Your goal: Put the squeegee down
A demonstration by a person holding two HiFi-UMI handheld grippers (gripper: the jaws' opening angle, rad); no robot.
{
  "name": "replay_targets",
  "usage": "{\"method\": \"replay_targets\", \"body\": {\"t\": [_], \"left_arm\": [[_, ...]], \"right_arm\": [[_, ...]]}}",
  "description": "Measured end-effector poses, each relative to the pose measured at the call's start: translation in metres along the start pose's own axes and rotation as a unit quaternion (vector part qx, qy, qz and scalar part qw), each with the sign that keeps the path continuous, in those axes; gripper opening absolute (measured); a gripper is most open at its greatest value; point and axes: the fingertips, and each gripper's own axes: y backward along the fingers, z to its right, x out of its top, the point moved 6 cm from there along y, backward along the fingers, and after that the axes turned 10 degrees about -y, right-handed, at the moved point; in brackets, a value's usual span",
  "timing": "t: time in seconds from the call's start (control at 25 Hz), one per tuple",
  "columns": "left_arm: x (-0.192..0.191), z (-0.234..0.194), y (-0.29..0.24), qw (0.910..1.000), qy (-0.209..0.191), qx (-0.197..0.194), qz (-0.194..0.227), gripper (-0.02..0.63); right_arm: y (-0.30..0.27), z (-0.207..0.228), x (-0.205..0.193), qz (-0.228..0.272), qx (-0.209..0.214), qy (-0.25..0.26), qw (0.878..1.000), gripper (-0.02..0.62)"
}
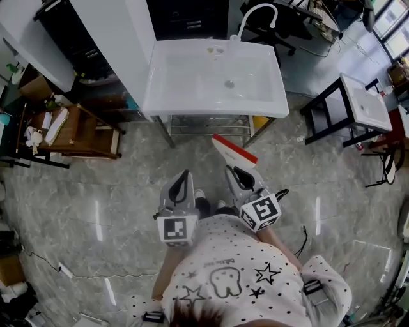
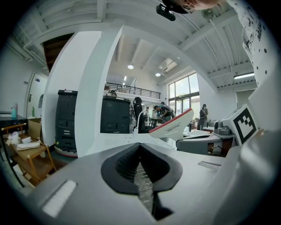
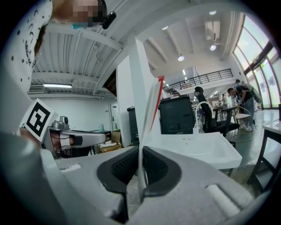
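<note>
Clamping the squeegee (image 1: 234, 152), the right gripper (image 1: 231, 171) has not yet set it down; the left gripper (image 1: 184, 174) is closed and empty.

A floor (image 1: 96, 191) of glossy grey marbled tiles is seen, with streaks of lamp light reflected in it. A white sink (image 1: 217, 108) with a curved faucet (image 1: 259, 11) is carried on a metal frame beside a broad white column (image 1: 118, 45). A wooden rack (image 1: 83, 137) loaded with cloths is stood at the left, and a black-framed stand (image 1: 364, 105) with a white top is placed at the right. Dark cabinets (image 2: 68, 118) are ranged behind the column. A railed gallery (image 3: 202, 79), tall windows (image 3: 259, 50) and round ceiling lamps (image 3: 181, 57) are shown under a white beamed ceiling (image 2: 145, 44).
</note>
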Motion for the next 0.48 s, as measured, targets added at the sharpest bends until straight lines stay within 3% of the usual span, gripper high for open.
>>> {"method": "replay_targets", "body": {"t": [0.48], "left_arm": [[-0.005,-0.037,-0.012,0.9999,0.004,-0.012,-0.009,-0.005]], "right_arm": [[-0.029,-0.004,-0.002,0.002,-0.021,-0.018,1.000,0.019]]}}
